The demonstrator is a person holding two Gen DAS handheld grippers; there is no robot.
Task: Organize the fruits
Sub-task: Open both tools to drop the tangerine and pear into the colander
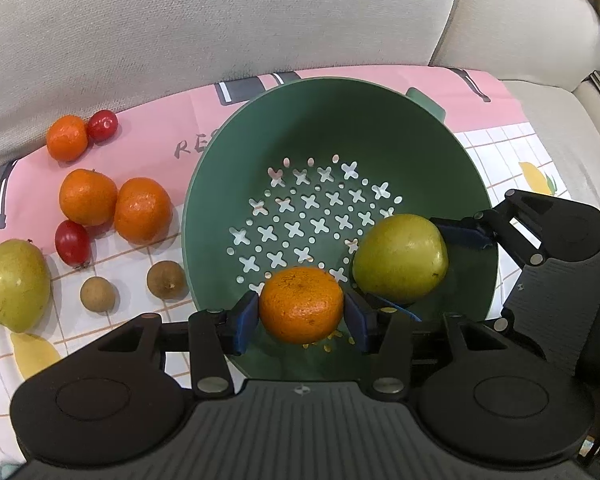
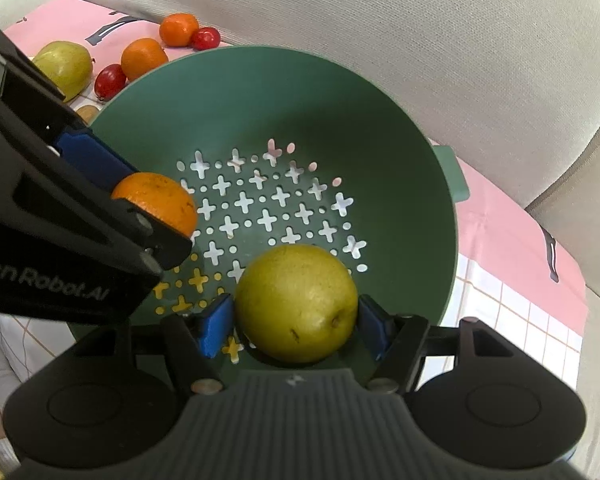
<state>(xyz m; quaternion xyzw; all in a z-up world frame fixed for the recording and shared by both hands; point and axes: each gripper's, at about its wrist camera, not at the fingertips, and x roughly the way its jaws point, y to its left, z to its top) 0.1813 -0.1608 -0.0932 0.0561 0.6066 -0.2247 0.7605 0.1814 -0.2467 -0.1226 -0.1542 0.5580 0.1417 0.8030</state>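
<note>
A green perforated colander (image 1: 260,128) (image 2: 400,128) stands on a pink and white cloth. My left gripper (image 1: 302,320) is shut on an orange tangerine (image 1: 301,304) and holds it over the colander's near side; the tangerine shows in the right wrist view (image 2: 160,200) too. My right gripper (image 2: 296,324) is shut on a yellow-green pear (image 2: 296,304) over the colander's right part; the pear shows in the left wrist view (image 1: 400,258). Nothing else lies in the colander.
Left of the colander on the cloth (image 1: 148,148) lie three tangerines (image 1: 142,210), two red fruits (image 1: 73,242), two small brown fruits (image 1: 166,280) and a second pear (image 1: 15,284). A beige sofa back (image 1: 220,16) rises behind.
</note>
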